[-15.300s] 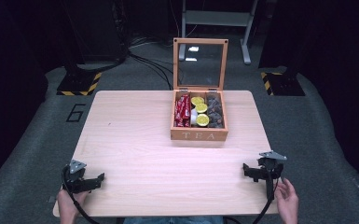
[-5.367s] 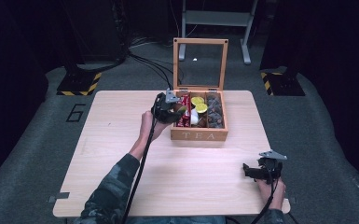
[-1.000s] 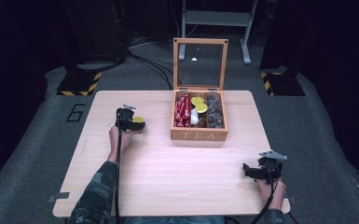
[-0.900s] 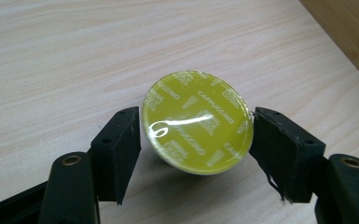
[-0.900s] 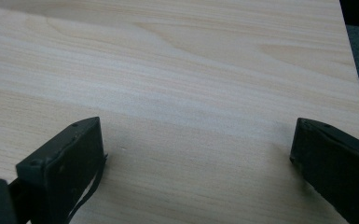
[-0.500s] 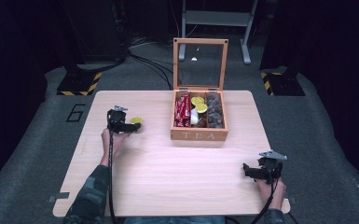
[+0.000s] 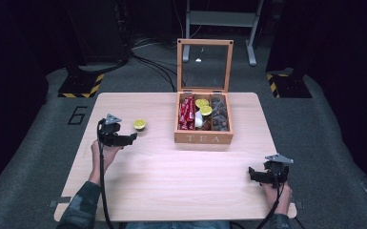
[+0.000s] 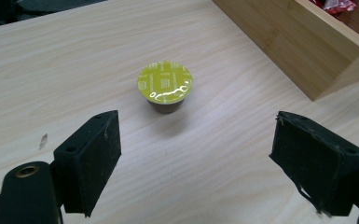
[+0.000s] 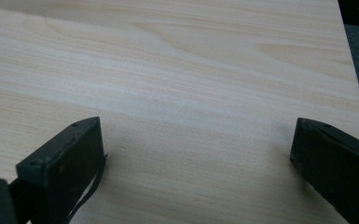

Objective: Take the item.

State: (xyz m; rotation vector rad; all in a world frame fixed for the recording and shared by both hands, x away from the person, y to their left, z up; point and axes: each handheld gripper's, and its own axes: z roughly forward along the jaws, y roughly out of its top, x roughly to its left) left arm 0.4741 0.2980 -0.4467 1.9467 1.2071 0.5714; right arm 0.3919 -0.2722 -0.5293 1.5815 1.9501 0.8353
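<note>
My left gripper (image 7: 132,139) has pulled back toward me and left since half a second ago, off the yellow-lidded capsule (image 7: 139,124). Its jaws have just been opening; they now stand wide with nothing between them. The capsule sits upright on the table (image 7: 171,176), just beyond the jaw tips, well left of the tea box (image 7: 203,138). A second ago the capsule was still at the jaws; five seconds ago this gripper was over the box.

My right gripper (image 7: 250,173) hasn't moved, near right corner, jaws wide, nothing held.

Writing: "TEA" on the box front. The capsule's foil lid (image 8: 164,82) has small print, too fine to read. A "6" (image 7: 77,115) marks the floor left of the table.
</note>
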